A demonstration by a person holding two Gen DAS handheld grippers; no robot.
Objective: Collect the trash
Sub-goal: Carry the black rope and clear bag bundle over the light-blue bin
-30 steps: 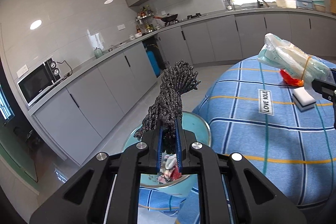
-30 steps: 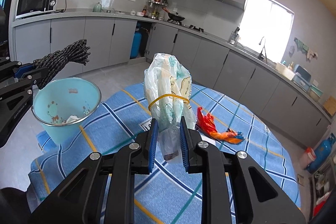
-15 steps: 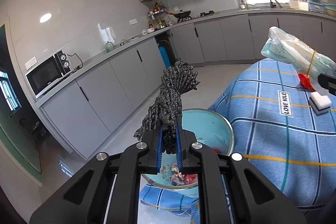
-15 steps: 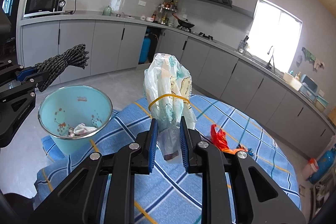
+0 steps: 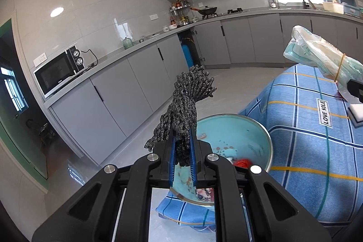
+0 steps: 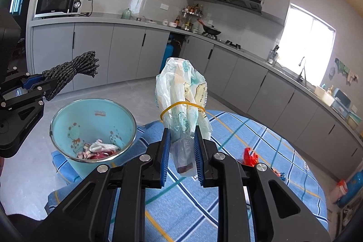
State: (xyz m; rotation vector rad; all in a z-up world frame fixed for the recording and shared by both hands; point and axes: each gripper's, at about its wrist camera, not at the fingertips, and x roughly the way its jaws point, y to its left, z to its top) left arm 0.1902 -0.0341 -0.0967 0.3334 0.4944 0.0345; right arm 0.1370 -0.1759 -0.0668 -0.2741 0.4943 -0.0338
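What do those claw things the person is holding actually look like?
Both claws, left claw and right claw, look alike: glossy black plastic frames with angular triangular cut-outs, round silver screws at the joints, and two ribbed blue pads lining the fingers. No cables or sleeves show.

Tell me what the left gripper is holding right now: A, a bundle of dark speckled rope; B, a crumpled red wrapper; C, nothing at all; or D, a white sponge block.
A: the left gripper is shut on the bundle of dark speckled rope, held near the light blue trash bin, while the right gripper clamps the pale plastic bag with a yellow rubber band.
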